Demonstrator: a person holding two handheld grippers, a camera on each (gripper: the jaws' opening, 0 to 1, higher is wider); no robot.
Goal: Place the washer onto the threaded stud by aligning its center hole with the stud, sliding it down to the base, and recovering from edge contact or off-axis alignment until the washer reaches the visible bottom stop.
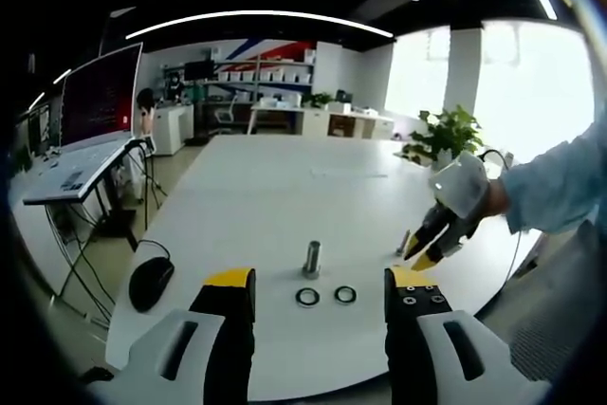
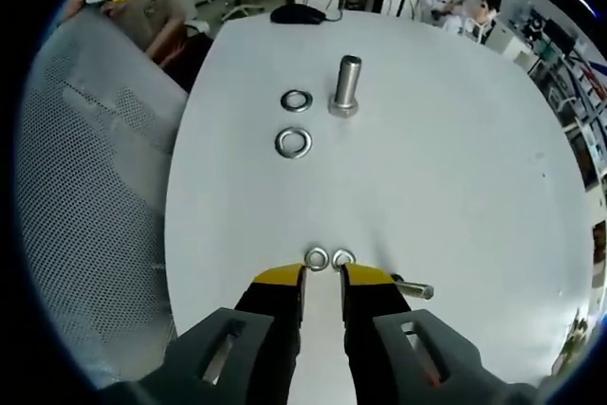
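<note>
Washers lie loose on the white table (image 2: 455, 187), none on the threaded stud (image 2: 345, 85), which stands upright and bare. In the right gripper view one washer (image 2: 296, 101) lies just beside the stud at its 9 o'clock, and a larger washer (image 2: 294, 142) sits near its 7 o'clock. Two small washers (image 2: 317, 258) lie side by side, right at the yellow tips of the right gripper (image 2: 322, 280); its jaws stand a narrow gap apart with nothing between them, and whether the tips touch those washers is hard to tell. A short bolt or pin (image 2: 414, 287) at that gripper's 3 o'clock is partly hidden behind the right-hand jaw.

In the left gripper view the stud (image 1: 311, 259) stands between and beyond the left gripper (image 1: 321, 282), whose jaws are wide apart and empty. Two washers lie at the stud's 6 o'clock (image 1: 307, 297) and 5 o'clock (image 1: 345, 294), apart from it. The right gripper (image 1: 425, 246) comes in at 3 o'clock, tips down near the table, held by a hand (image 1: 495, 198) in a light blue sleeve (image 1: 560, 182) cut off by the edge. A computer mouse (image 1: 150, 282) lies at the table's 9 o'clock side. A mesh chair back (image 2: 90, 196) fills the 9 o'clock side of the right gripper view.
</note>
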